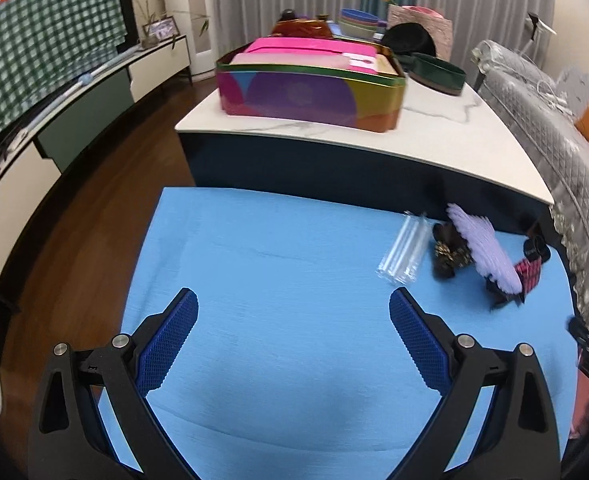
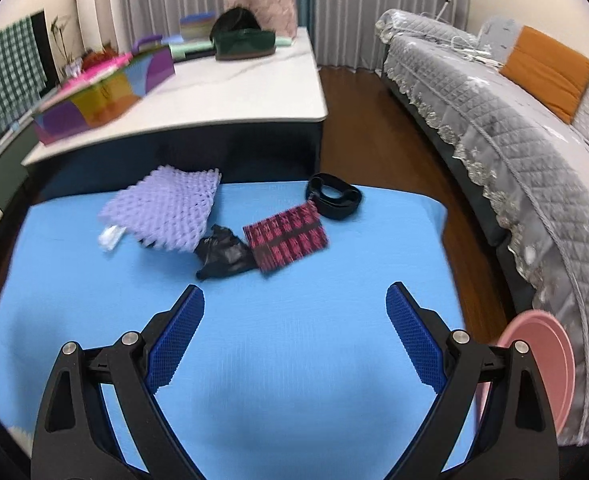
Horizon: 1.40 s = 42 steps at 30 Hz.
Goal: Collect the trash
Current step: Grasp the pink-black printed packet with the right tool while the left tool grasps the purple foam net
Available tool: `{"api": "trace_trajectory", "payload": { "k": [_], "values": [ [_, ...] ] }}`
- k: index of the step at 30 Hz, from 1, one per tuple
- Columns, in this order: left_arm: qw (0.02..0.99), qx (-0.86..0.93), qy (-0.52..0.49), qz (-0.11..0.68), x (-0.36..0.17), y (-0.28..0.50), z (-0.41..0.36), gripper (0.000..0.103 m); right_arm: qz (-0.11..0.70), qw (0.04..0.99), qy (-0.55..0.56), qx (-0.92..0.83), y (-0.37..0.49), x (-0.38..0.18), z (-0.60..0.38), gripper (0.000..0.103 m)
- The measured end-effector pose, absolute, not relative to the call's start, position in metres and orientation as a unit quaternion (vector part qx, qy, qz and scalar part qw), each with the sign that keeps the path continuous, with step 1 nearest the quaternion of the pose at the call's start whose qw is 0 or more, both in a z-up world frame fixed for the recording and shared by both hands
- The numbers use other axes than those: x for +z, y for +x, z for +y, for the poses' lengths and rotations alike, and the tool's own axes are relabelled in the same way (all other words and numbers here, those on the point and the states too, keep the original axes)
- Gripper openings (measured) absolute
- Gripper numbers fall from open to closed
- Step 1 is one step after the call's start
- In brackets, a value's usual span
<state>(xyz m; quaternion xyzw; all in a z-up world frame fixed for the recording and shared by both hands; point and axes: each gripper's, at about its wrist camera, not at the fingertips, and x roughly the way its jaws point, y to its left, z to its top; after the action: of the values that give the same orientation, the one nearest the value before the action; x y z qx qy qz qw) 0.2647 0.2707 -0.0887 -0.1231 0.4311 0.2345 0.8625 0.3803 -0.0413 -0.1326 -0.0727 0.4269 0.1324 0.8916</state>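
Observation:
A blue-covered table (image 1: 286, 264) (image 2: 334, 360) holds the trash. In the right wrist view I see a lilac foam net (image 2: 166, 210), a crumpled black bag (image 2: 224, 254), a pink-and-black packet (image 2: 286, 236), a black strap loop (image 2: 334, 196) and a small clear wrapper (image 2: 110, 236). In the left wrist view the lilac foam net (image 1: 486, 252), a clear plastic packet (image 1: 404, 248), a dark gold-speckled wrapper (image 1: 450, 254) and the pink-and-black packet (image 1: 528, 272) lie at the far right. My left gripper (image 1: 294, 304) is open and empty above bare cloth. My right gripper (image 2: 296, 298) is open and empty, just short of the black bag.
A white marble table (image 1: 434, 132) behind carries a colourful tin box (image 1: 310, 84), bowls and a dark green tray (image 1: 438, 70). A grey quilted sofa (image 2: 494, 120) runs along the right. A pink dish (image 2: 542, 368) stands by the table's right edge. Wooden floor lies on the left.

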Motion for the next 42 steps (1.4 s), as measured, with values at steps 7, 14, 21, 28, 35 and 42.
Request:
{"api": "trace_trajectory", "payload": {
  "k": [7,14,21,28,35,42],
  "values": [
    [0.845,0.234,-0.169,0.451,-0.103,0.269,0.298,0.093,0.444,0.884,-0.086,0.116,0.429,-0.172,-0.008,0.078],
    [0.840,0.231,-0.157,0.466,-0.113,0.274,0.295,0.093,0.464,0.875,-0.079,0.116,0.449,-0.195,0.003,0.028],
    [0.846,0.217,-0.150,0.463,-0.110,0.280,0.281,0.093,0.426,0.889,-0.115,0.125,0.426,-0.174,0.001,0.008],
    [0.861,0.189,-0.123,0.455,-0.103,0.297,0.237,0.093,0.419,0.893,-0.102,0.125,0.389,-0.131,-0.048,0.007],
    [0.874,0.143,-0.102,0.454,-0.103,0.316,0.184,0.093,0.429,0.891,-0.102,0.107,0.323,-0.093,-0.126,0.007],
    [0.850,0.107,-0.154,0.493,-0.127,0.367,0.165,0.085,0.421,0.902,-0.048,0.078,0.311,-0.096,-0.194,0.007]
  ]
}}
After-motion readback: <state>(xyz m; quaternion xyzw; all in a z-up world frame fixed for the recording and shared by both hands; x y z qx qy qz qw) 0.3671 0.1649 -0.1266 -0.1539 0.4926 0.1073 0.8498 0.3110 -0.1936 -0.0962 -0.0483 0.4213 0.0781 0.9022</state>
